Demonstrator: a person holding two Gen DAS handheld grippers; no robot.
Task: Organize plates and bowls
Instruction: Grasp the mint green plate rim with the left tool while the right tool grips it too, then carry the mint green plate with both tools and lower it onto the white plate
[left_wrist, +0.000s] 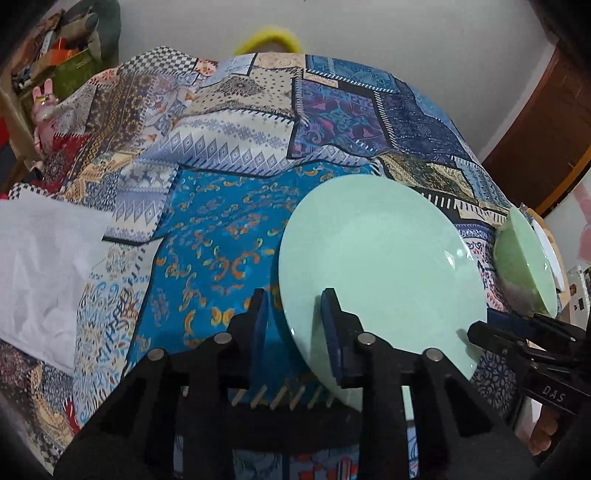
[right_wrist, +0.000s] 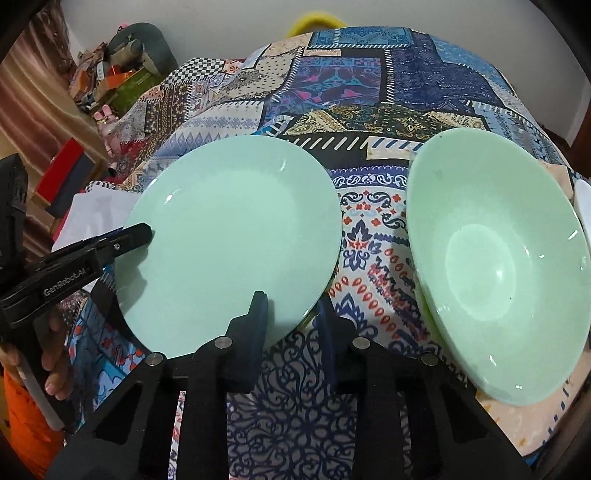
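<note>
The patchwork cloth (right_wrist: 369, 229) covers the table. On it the green plate (right_wrist: 232, 236) lies at centre, the green bowl (right_wrist: 498, 258) at its three o'clock, apart. The left gripper (left_wrist: 291, 321) pinches the plate's rim at about eight o'clock; the right gripper (right_wrist: 291, 317) clamps it at five o'clock. To do this well, I judge both should lift together, level, clearing the bowl's rim.
</note>
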